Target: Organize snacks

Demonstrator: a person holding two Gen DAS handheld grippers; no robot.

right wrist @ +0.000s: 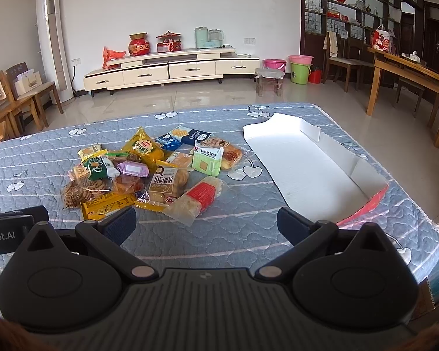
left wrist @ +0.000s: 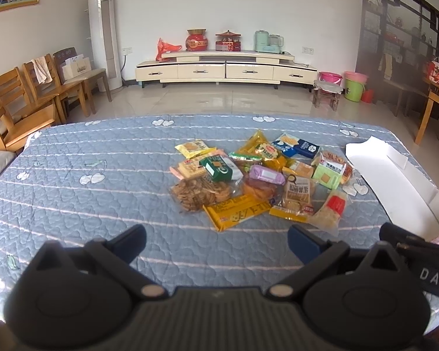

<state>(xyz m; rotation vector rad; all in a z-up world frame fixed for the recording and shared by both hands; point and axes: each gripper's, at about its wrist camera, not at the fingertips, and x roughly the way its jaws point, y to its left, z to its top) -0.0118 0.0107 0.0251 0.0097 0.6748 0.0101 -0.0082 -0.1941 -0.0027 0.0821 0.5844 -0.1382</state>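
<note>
Bare quilt [right wrist: 207,234] runs along the near edge, open between both grippers and the snack pile [right wrist: 149,169]. The white box [right wrist: 307,163] lies along the right edge, a clear strip between it and the pile.

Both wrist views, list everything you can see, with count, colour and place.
snack packets: over a dozen, mixed colours, piled mid-quilt
white tray: one, white with red outside, right of the pile
quilt: one, blue with white stripes, under everything
TV cabinet: one, cream, far wall
air conditioner: one, white, left of the cabinet
buckets: two, pink and green, right of the cabinet
left gripper: one, black, open, near edge
right gripper: one, black, open, near edge
</note>
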